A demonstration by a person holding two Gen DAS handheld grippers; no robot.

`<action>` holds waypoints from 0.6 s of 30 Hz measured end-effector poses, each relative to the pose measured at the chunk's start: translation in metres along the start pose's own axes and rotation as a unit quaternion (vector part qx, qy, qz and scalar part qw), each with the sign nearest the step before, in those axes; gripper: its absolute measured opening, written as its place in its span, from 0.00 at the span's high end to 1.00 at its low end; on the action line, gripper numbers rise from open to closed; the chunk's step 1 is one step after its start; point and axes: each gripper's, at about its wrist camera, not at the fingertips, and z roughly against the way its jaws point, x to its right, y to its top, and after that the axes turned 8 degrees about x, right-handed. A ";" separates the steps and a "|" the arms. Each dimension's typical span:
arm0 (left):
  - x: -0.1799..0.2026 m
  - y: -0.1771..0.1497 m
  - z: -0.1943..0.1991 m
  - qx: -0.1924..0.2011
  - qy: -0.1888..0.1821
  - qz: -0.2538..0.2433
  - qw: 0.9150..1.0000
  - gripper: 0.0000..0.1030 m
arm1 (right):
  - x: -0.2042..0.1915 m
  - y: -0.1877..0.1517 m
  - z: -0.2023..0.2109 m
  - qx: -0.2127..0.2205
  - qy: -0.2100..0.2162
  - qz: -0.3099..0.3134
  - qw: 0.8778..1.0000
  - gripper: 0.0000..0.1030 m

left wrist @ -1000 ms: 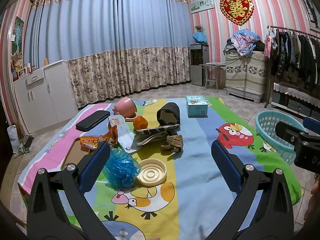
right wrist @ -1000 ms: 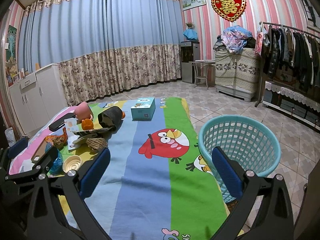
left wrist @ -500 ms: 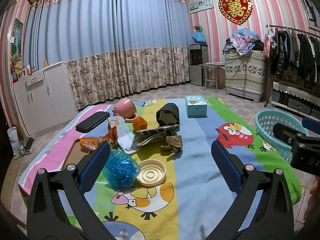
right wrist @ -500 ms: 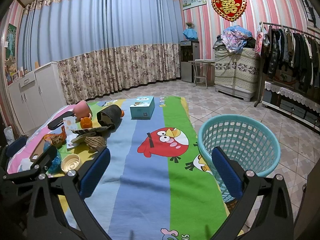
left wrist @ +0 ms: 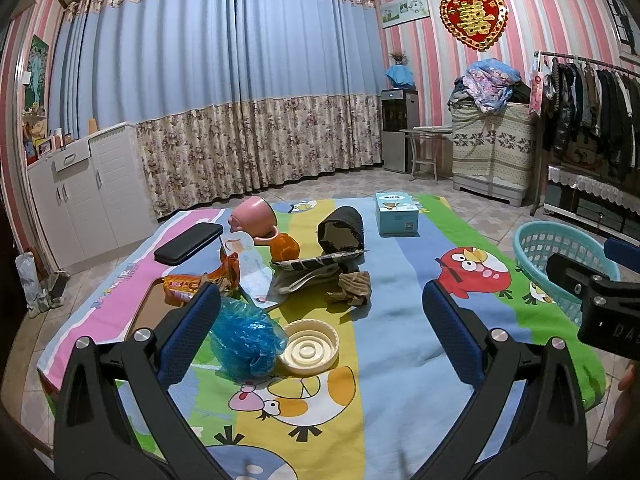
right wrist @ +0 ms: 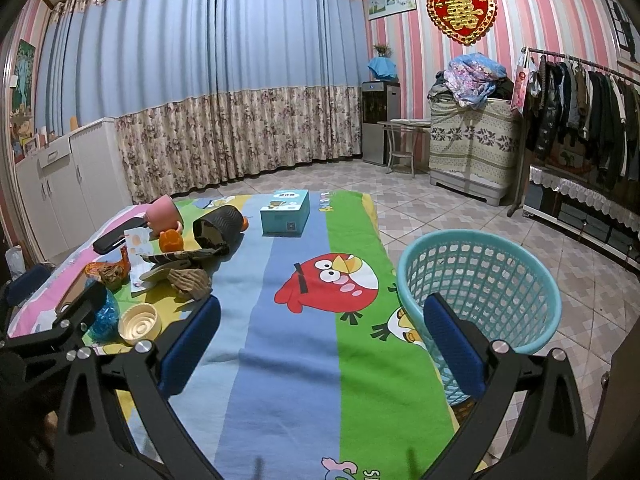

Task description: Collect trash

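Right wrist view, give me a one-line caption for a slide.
Open right gripper hovers over a cartoon-print mat, empty teal basket to the right, clutter at left.

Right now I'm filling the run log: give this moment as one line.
phase: pre-grasp | left claw: open, empty | right claw: open, empty | blue bag: on mat, nearest left claw | basket: empty

- Crumpled blue plastic bag (left wrist: 246, 338) lies on the mat, touching a cream round lid (left wrist: 308, 346).
- Orange snack wrapper (left wrist: 188, 283) lies flat nearby.
- Crumpled brown paper (left wrist: 352, 288) sits mid-mat.
- Teal mesh basket (right wrist: 478, 292) stands upright on the floor beside the mat.
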 end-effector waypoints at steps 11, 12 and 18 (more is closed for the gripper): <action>-0.011 0.004 0.006 0.014 0.011 -0.003 1.000 0.05 | 0.002 -0.001 0.000 0.001 0.002 0.001 1.000 0.04; -0.012 0.004 0.006 0.014 0.011 -0.002 1.000 0.05 | 0.005 -0.002 0.002 0.001 0.003 0.000 1.000 0.04; -0.016 0.003 0.007 0.014 0.012 -0.001 1.000 0.05 | 0.002 0.000 0.002 0.002 0.002 0.004 1.000 0.04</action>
